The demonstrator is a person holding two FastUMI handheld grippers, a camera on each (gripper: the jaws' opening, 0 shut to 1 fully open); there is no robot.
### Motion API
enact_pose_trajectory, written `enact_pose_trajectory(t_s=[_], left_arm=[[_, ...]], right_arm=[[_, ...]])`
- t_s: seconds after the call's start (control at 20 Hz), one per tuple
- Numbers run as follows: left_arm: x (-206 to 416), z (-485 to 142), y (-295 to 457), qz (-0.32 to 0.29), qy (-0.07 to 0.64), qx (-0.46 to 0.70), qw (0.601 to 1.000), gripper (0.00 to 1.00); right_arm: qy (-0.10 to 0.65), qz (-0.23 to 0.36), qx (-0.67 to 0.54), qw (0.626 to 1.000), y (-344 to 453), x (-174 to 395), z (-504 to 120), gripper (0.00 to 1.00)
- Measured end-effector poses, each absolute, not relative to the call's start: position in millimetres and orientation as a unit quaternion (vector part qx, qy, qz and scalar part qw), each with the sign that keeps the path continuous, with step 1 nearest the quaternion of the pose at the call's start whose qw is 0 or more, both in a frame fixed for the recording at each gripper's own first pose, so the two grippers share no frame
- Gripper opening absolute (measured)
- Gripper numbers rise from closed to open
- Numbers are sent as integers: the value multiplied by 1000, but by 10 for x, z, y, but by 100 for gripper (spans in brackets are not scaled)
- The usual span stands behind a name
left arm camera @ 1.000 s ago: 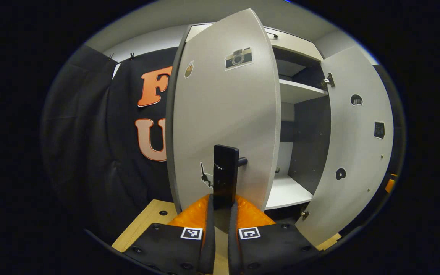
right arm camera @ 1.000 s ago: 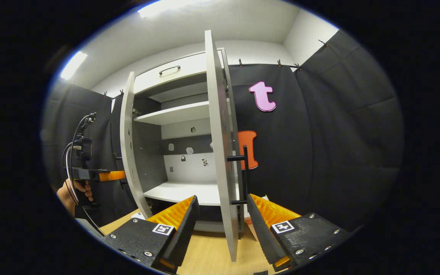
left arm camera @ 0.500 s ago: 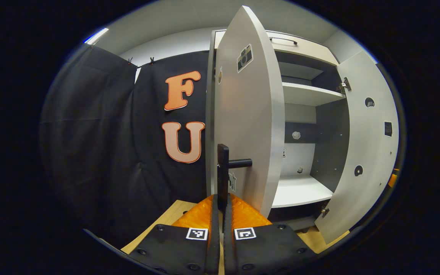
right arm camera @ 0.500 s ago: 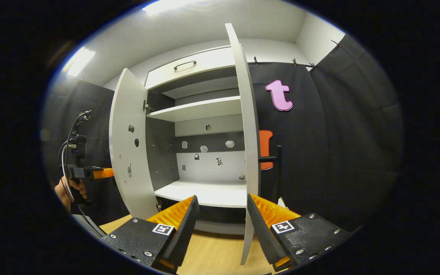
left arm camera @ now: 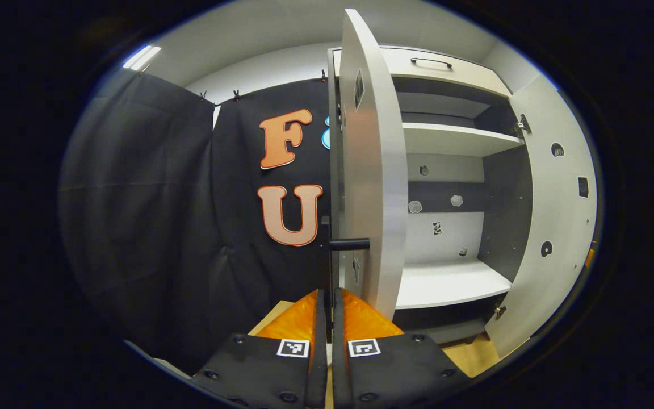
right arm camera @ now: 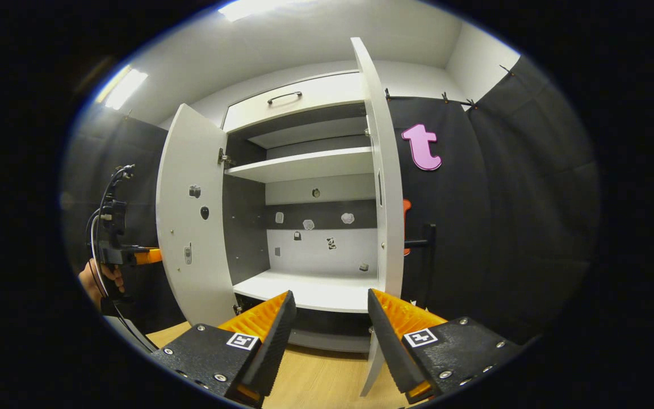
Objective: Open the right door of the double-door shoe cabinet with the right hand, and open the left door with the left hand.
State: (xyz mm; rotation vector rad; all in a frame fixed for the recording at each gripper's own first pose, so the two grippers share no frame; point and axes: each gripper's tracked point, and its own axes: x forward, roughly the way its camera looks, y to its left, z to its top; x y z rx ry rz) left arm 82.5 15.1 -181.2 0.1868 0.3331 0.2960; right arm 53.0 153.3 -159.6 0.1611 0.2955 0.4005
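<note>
At the bottom centre of the left gripper view, the left tongs (left arm camera: 330, 301) are clenched on the black handle (left arm camera: 330, 267) of the left door (left arm camera: 375, 187); both fingers press against the thin vertical bar, and a short post joins it to the door face. That door stands swung out, seen nearly edge-on just right of frame centre, with small stickers on its face. Right of it the cabinet (left arm camera: 452, 142) gapes: a shelf (left arm camera: 457, 139) high up, a white floor panel lower right, and little stickers dotted on the back wall. Along the right edge of this frame the right door (left arm camera: 554, 216) hangs wide, inner face toward the camera, hinges at its top and bottom.

Over in the right gripper view, the right tongs (right arm camera: 327, 318) are released at the bottom centre, fingers spread well apart and touching nothing. The right door rises just above the right finger, slightly right of centre, nearly edge-on, its own handle (right arm camera: 426, 250) sticking out to the right, apart from the tongs. The left door sits left of centre, inner face showing. At the far left edge a hand (right arm camera: 97, 281) grips the other tool beside that door. A drawer (right arm camera: 293, 102) with a curved pull tops the cabinet. Pale wood flooring (right arm camera: 315, 380) runs under the fingers.
</note>
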Motion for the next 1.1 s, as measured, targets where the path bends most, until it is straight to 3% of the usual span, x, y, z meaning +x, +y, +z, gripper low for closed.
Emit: enact_pose_trajectory(t_s=[0.25,0.6,0.7,0.75,0.9,1.1], left_arm=[[715,-1787,356,196,167,109,960,7],[691,-1690,142,157,138,93,973,8],[789,-1582,89,138,110,103,979,15],[837,-1542,71,134,97,104,981,25],[977,-1425,-83,109,68,105,986,27],[1072,-1324,-364,74,51,94,992,46]], right_arm=[[129,204,87,966,1595,583,-1502,78],[97,194,95,972,1617,690,-1339,78],[87,187,86,975,1614,739,-1268,78],[82,182,78,977,1606,768,-1220,79],[66,167,57,982,1573,828,-1017,81],[57,158,34,985,1539,911,-827,83]])
